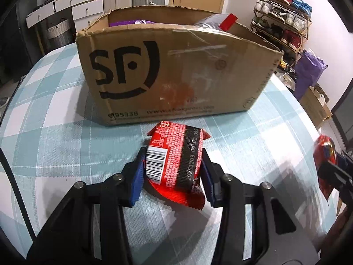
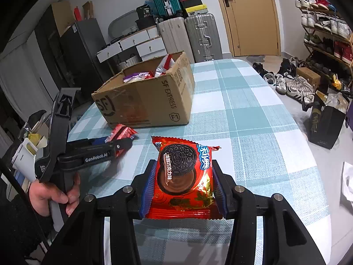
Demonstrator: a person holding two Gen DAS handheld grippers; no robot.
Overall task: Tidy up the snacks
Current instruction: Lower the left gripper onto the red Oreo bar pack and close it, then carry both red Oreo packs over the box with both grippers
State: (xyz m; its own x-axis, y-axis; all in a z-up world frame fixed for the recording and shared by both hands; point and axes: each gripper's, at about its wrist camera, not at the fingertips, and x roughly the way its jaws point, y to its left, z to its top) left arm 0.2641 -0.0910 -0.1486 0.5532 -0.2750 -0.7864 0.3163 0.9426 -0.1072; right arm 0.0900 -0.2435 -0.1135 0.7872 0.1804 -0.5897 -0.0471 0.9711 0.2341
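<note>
Red snack packets sit clamped in both grippers: left gripper (image 1: pixel 173 165) grasps one (image 1: pixel 176 161) (barcode up), right gripper (image 2: pixel 184 176) another (image 2: pixel 184 176), cardboard box (image 1: pixel 172 70) ahead on the desk (image 2: pixel 253 121).

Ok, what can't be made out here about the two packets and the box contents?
- Left wrist view: the cardboard box front wall hides its contents; only a purple packet edge and a silver-red bag top show.
- Left wrist view: red snack packet shows its back only, brand unseen.
- Left wrist view: Oreo packet is blurred, cut by the edge.
</note>
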